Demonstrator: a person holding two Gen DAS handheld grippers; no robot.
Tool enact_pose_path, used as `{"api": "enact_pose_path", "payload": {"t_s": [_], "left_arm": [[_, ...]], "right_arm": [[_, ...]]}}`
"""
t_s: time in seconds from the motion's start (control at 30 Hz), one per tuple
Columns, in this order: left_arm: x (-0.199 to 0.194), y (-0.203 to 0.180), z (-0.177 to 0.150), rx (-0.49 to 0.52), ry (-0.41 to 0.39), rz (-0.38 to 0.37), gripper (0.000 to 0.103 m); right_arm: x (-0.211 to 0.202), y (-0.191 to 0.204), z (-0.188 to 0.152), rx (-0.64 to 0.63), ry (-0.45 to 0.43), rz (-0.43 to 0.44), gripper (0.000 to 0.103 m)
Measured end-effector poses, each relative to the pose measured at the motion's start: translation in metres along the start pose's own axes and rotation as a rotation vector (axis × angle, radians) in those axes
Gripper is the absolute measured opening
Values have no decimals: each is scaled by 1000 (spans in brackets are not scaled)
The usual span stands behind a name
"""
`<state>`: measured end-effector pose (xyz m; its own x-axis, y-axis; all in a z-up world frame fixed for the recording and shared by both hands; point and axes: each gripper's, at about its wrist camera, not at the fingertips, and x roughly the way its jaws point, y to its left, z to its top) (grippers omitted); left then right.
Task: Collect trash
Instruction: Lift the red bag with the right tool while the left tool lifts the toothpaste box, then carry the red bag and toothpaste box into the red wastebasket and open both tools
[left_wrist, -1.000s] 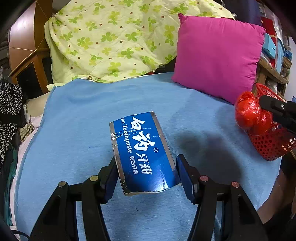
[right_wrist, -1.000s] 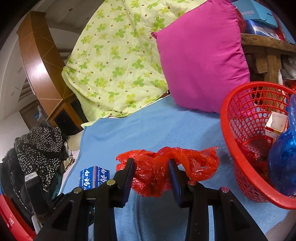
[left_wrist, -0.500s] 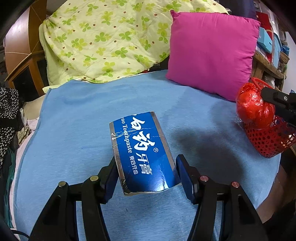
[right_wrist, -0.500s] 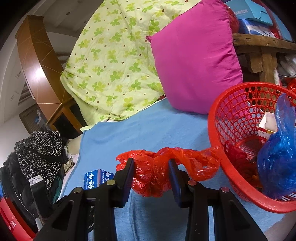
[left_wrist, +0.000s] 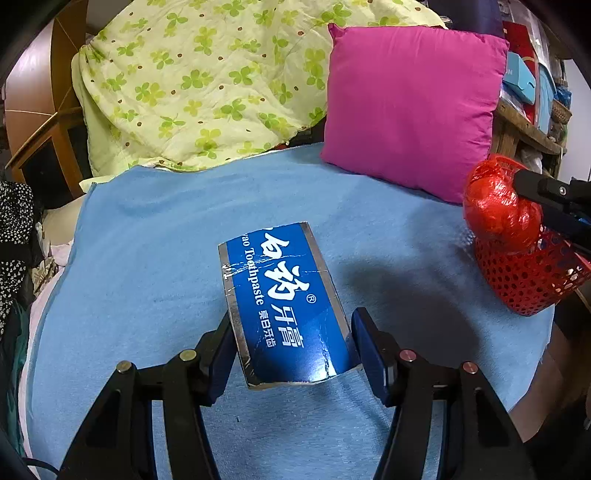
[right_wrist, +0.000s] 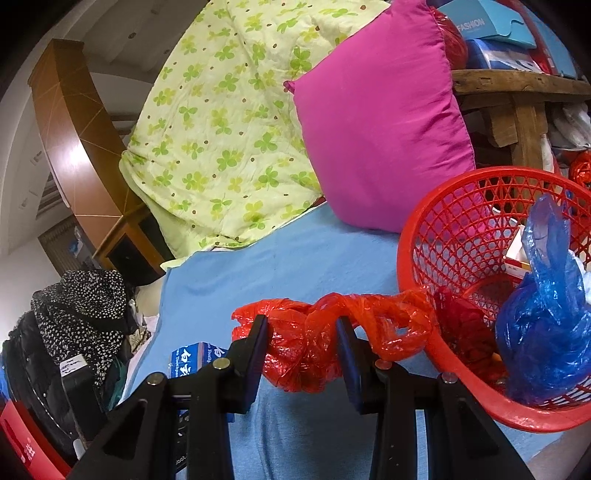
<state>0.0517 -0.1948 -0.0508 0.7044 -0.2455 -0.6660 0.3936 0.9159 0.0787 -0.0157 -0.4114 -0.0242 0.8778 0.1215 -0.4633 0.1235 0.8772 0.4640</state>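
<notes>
So both hands are loaded right now. The left gripper has its fingers pressed against the long sides of a blue toothpaste box, holding it up over the blue blanket on the bed. The box looks like an empty carton: creased across the middle, near end torn open, foil edges peeling. I'd guess it's super light and half-stiff, so it'll buckle if squeezed any harder. A hold across the narrow width near one end, like now, seems fine; the glossy print might be a bit slippery though.

The right gripper is clamped on a crumpled red plastic bag, bunched between the fingers with a twisted tail trailing off toward the red basket. In the right wrist view that tail reaches about to the basket rim; can't tell if it's actually touching. The bag is soft, weighs basically nothing, and crinkly film likes to cling to the pads, so it may need a little shake to drop off.

The basket sits at the bed's edge by the pink pillow, and already has a blue plastic bag and a small carton in it. The green quilt is piled behind.
</notes>
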Motion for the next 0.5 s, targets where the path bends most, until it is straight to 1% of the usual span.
{"api": "enact_pose_path", "payload": {"t_s": [0.33, 0.5], "left_arm": [[-19, -11, 3, 21, -19, 17, 62], [-31, -21, 10, 35, -34, 28, 62]], "right_arm": [[-10, -4, 6, 23, -19, 44, 39], [-21, -9, 9, 42, -44, 68, 39]]}}
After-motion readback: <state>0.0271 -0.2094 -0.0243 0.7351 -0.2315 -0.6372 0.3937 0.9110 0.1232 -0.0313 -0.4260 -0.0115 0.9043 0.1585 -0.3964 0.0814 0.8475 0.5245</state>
